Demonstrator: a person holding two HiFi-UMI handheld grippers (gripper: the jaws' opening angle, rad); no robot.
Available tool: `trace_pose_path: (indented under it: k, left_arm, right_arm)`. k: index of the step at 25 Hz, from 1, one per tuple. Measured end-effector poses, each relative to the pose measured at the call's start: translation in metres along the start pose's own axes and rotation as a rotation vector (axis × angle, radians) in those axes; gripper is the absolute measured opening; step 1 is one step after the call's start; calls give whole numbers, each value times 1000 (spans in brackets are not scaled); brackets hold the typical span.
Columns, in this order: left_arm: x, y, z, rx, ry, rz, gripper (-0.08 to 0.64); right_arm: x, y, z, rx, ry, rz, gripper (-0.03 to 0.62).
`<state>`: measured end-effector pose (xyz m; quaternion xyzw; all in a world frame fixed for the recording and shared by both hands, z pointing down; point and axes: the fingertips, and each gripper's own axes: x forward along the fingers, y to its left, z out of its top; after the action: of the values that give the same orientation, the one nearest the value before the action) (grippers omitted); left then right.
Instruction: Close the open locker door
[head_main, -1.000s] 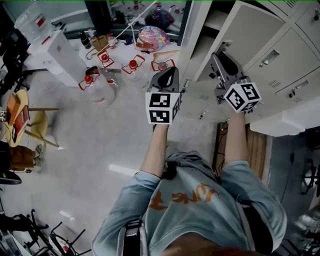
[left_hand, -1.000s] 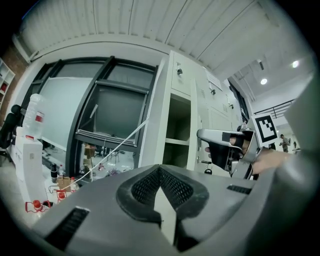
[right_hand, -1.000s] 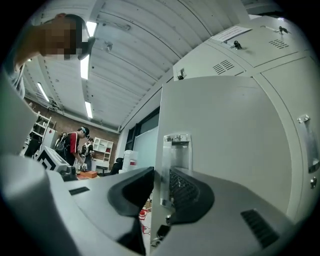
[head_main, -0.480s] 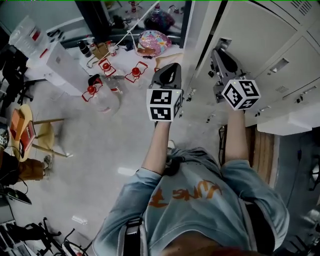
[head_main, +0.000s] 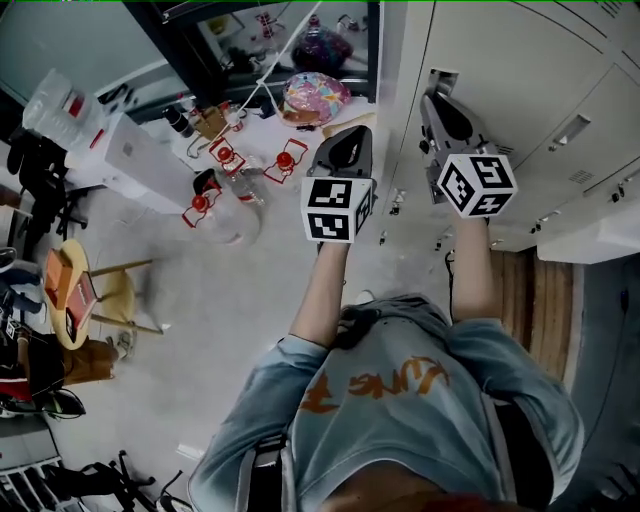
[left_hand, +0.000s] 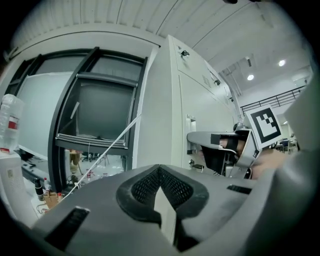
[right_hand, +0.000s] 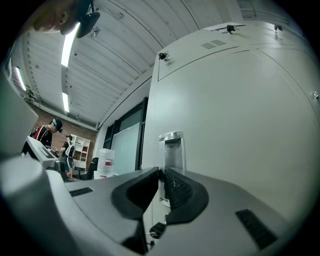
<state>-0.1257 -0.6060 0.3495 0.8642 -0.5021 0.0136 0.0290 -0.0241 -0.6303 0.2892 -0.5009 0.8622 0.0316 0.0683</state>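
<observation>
The pale grey locker door (head_main: 510, 70) lies level with the doors around it, and no inside shows. Its metal handle plate (head_main: 441, 78) sits just past my right gripper (head_main: 432, 100), which is shut and points at the door. In the right gripper view the handle plate (right_hand: 172, 147) stands right above the closed fingertips of that gripper (right_hand: 161, 172), with the door (right_hand: 240, 115) filling the right side. My left gripper (head_main: 350, 140) is shut on nothing and hangs in the air by the locker bank's left corner. The left gripper view shows its closed jaws and the right gripper (left_hand: 212, 142) against the door.
Water jugs with red caps (head_main: 222, 200) stand on the floor at the left. Behind them are a colourful bag (head_main: 310, 97) and a white unit (head_main: 120, 150). A yellow chair (head_main: 85, 295) sits at the far left. A wooden platform (head_main: 520, 290) lies below the lockers.
The locker door was open with its inside visible. It has swung in level with the other doors, with my right gripper staying against it. The left gripper moved slightly forward.
</observation>
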Motion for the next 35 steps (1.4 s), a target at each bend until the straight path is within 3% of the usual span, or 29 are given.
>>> trace_pose_path:
  k: [10,18,27,35]
  left_arm:
    - [16,-14,13,34,2,-32,18]
    - [11,-45,12,25,5,-87,18]
    - [-1,-103,-5,-15,19,-151,18]
    - [-41,-124,-42,-52,48,-101,18]
  right_arm:
    - [-1,-2,2,2,-21,-16,57]
    - [-45,-8,9,21,-65,-46,69]
    - [-118,-23,-21,76,20,-127,66]
    - [-177,-13,-66,94,130,-175,52]
